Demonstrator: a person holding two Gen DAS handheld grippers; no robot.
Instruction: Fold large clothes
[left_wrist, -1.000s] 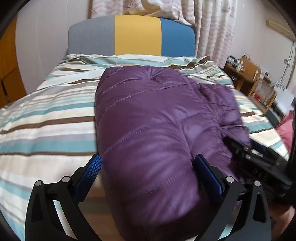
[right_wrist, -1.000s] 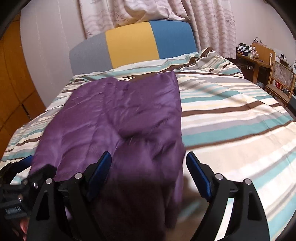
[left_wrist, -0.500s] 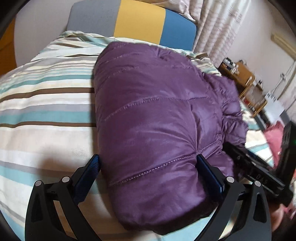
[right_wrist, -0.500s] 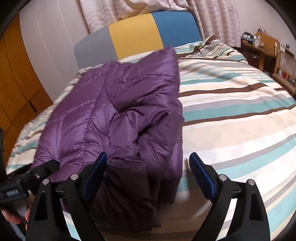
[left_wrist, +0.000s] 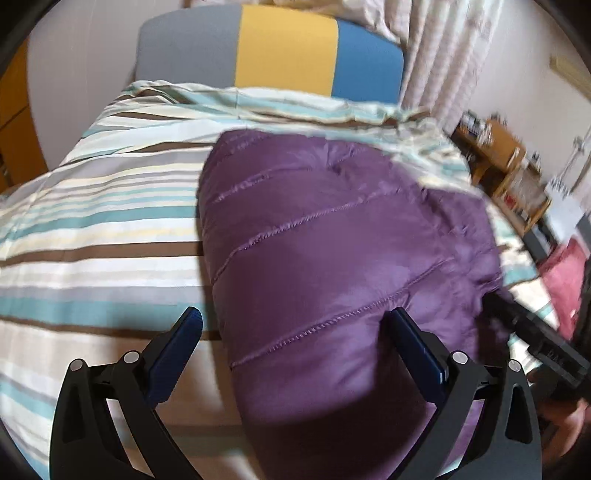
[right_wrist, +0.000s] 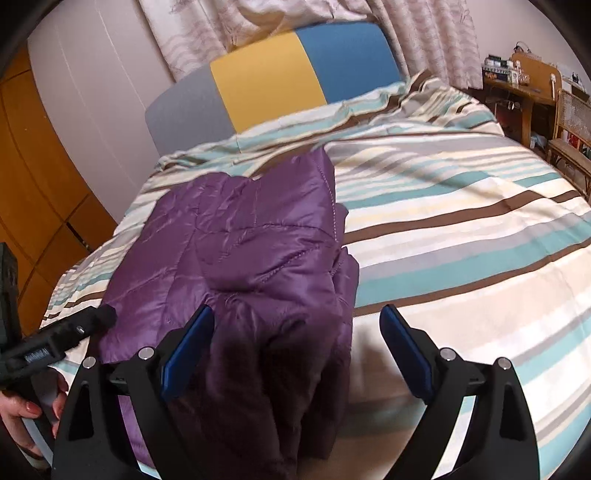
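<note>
Two pairs of black tongs with blue pads hang over one puffy purple quilted jacket (left_wrist: 332, 258), which lies folded on a bed under a striped duvet of teal, brown, grey and cream (left_wrist: 103, 236). The left tongs (left_wrist: 295, 347) are spread wide and released, gripping nothing; the near end of the jacket bulges up between the two pads, and I cannot tell whether either pad touches the fabric. The right tongs (right_wrist: 295, 347) are likewise spread wide and released, with the jacket's crumpled near end (right_wrist: 258, 295) lying below and between the left pad and the middle of the gap, while bare duvet (right_wrist: 461, 240) shows beside the right pad. In the left wrist view the right tongs appear as a dark bar (left_wrist: 539, 343) at the jacket's right edge; in the right wrist view the left tongs (right_wrist: 59, 339) sit at the jacket's left edge, held by a hand with painted nails (right_wrist: 26, 413). Stitched seams run across the jacket's shiny surface. Behind the bed stands a padded headboard in grey, yellow and blue panels (right_wrist: 273, 85), with patterned curtains (right_wrist: 424, 33) above it. Wooden furniture (right_wrist: 532, 85) stands at the right of the room, and orange-brown wooden doors (right_wrist: 40, 184) are at the left.
</note>
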